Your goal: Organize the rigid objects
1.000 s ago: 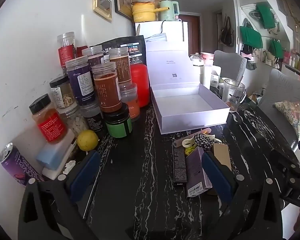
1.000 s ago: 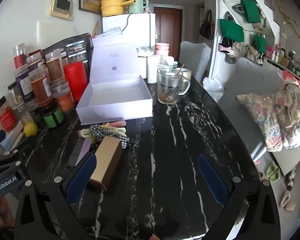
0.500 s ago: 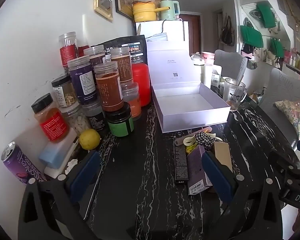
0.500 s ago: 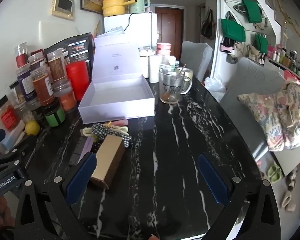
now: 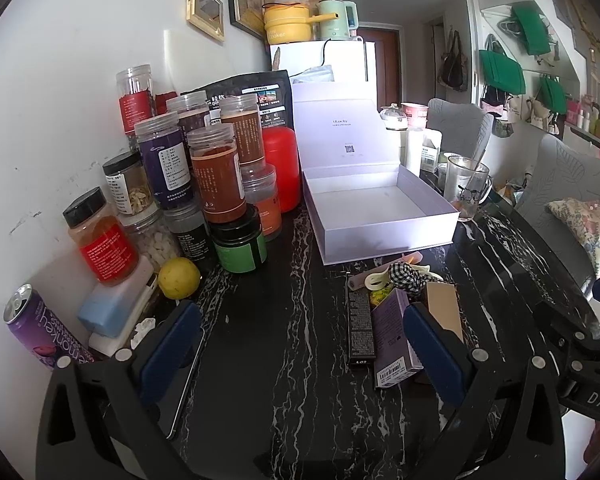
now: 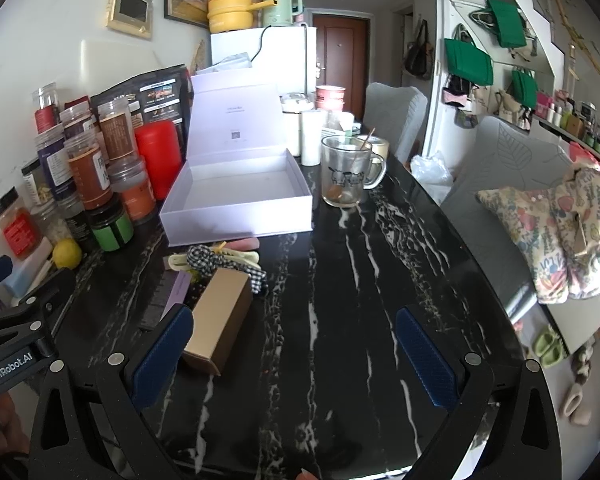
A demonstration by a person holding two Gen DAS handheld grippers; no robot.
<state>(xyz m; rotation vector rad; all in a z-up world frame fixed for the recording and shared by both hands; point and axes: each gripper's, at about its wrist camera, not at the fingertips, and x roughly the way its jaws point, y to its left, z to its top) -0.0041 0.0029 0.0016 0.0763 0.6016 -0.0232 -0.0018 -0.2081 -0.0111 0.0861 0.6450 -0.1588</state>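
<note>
now closer, both tools spread wide, white box larger

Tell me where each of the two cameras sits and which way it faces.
Left wrist: on the left gripper, low over the black table, facing the jars and white box; its open fingers and the right gripper's frame show.
Right wrist: on the right gripper, facing down the table toward the glass mug; its open fingers and the left gripper's frame show.
Shared: white box, jars, mug, small boxes.
</note>
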